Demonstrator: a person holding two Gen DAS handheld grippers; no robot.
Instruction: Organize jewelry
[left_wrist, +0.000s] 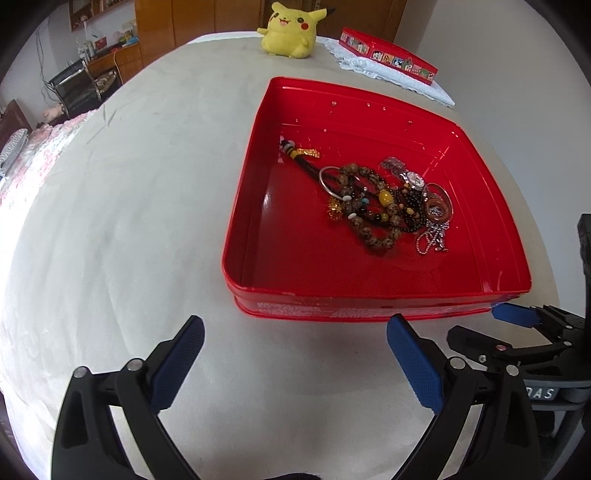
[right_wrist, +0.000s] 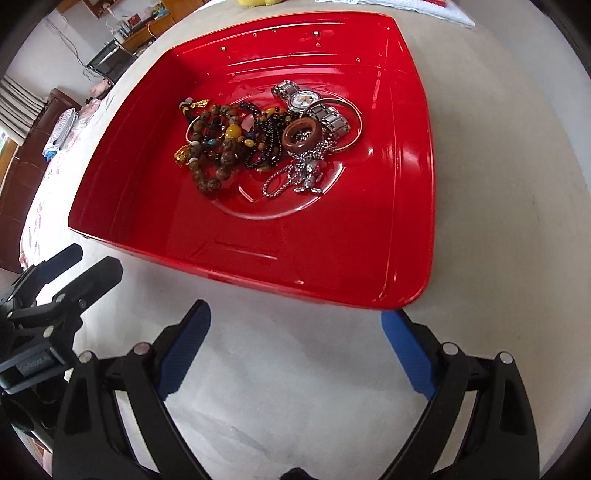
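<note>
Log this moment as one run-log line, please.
phase: pre-grasp | left gripper: open, empty | right gripper: open, empty | jewelry pile: tangled in red tin | lid: apart, behind

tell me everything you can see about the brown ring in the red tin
The brown ring is a thick, glossy band, reddish-brown like polished wood or stone. It lies tilted on the jewelry pile in the red tin, resting on the silver ball chain, beside the watch and dark beads. No gripper touches it.
</note>
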